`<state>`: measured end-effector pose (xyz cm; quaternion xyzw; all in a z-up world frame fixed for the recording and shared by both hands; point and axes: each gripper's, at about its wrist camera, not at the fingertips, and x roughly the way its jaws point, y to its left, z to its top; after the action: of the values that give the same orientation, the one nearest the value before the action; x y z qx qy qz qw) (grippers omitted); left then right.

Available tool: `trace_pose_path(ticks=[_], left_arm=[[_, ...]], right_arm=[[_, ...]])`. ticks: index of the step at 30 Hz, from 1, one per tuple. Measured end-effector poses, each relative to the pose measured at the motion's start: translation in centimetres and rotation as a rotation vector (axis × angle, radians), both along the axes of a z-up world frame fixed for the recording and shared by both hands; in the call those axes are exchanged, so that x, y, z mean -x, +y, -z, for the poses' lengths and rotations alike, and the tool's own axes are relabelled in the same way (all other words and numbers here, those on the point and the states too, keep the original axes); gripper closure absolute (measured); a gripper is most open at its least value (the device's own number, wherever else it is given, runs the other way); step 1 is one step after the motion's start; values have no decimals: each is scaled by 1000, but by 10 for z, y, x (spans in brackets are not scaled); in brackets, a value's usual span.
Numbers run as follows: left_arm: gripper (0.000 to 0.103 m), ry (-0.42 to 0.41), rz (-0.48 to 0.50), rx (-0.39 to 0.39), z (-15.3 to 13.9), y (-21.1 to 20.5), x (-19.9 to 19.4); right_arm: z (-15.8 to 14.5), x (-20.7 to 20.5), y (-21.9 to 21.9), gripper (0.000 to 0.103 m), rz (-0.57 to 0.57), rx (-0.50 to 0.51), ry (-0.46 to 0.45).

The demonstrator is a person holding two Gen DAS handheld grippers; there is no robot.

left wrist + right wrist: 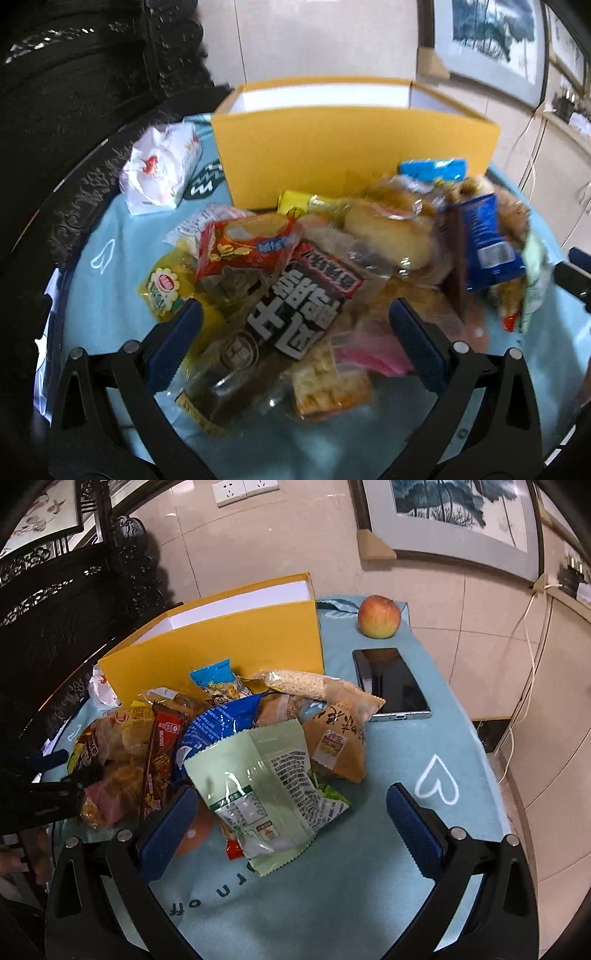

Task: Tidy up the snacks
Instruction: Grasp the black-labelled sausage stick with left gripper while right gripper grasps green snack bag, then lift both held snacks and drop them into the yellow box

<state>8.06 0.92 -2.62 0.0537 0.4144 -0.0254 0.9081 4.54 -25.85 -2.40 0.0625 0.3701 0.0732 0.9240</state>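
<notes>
Both tools [295, 343] [291, 823] gape wide over snacks [295, 280], seemingly untouched, on blue cloth [406, 760].

Snack pile [221, 746] before box [221, 642]

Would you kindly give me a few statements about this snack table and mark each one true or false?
1. The yellow box stands open behind the snack pile. True.
2. The apple lies inside the yellow box. False: it sits on the blue cloth, to the right of the box.
3. The right gripper is open, with the pale green packet lying between its fingers. True.
4. The phone rests on top of the snack pile. False: it lies flat on the cloth beside the pile.
5. The left gripper is shut on the dark packet. False: its jaws are wide apart.
</notes>
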Motion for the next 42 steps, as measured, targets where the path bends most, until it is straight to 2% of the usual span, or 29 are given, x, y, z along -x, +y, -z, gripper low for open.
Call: trace_pose_path(ticks=[3, 7, 9, 11, 12, 15, 20, 21, 22, 23, 24, 26, 28, 30, 32, 35, 37, 38, 39, 42], left_arm=[[2, 31, 5, 36, 7, 4, -10], [2, 64, -4, 149, 15, 19, -22], [2, 56, -2, 149, 15, 20, -23], [7, 50, -1, 141, 14, 22, -21], [17, 41, -9, 138, 13, 23, -20], [28, 45, -10, 130, 12, 29, -17], [28, 51, 1, 147, 14, 33, -13], [28, 49, 3, 150, 14, 34, -12], [28, 48, 4, 153, 14, 35, -12], [28, 46, 5, 154, 14, 35, -12], [28, 46, 8, 156, 14, 35, -12], [28, 48, 12, 156, 14, 35, -11], [29, 49, 16, 162, 13, 37, -10], [29, 51, 17, 167, 13, 38, -8], [28, 47, 18, 157, 12, 38, -7], [21, 38, 19, 139, 10, 36, -5], [22, 40, 28, 132, 10, 35, -5], [24, 44, 36, 142, 11, 35, -6], [36, 45, 42, 151, 12, 34, -7], [51, 33, 65, 139, 12, 30, -6]], right_arm=[[1, -7, 0, 1, -13, 1, 7], [2, -11, 3, 1, -31, 33, 9], [3, -13, 5, 1, -38, 66, 11], [4, -14, 8, 1, -56, 120, 14], [5, -15, 9, 1, -70, 141, 19], [4, -17, 17, 1, -110, 192, 23], [14, -34, 42, 1, -153, 310, 79], [17, -38, 44, 9, -158, 314, 94], [22, -42, 46, 16, -171, 298, 118], [23, -44, 44, 29, -193, 249, 131], [25, -46, 41, 32, -201, 195, 150], [23, -44, 37, 38, -189, 159, 156], [19, -41, 28, 41, -186, 82, 155], [14, -36, 9, 43, -181, -68, 158], [10, -33, -6, 44, -161, -145, 153], [10, -30, -19, 45, -146, -202, 152], [10, -29, -20, 45, -148, -212, 155], [10, -29, -19, 45, -154, -218, 157], [9, -25, -18, 45, -158, -221, 159], [12, -24, -15, 45, -167, -203, 163]])
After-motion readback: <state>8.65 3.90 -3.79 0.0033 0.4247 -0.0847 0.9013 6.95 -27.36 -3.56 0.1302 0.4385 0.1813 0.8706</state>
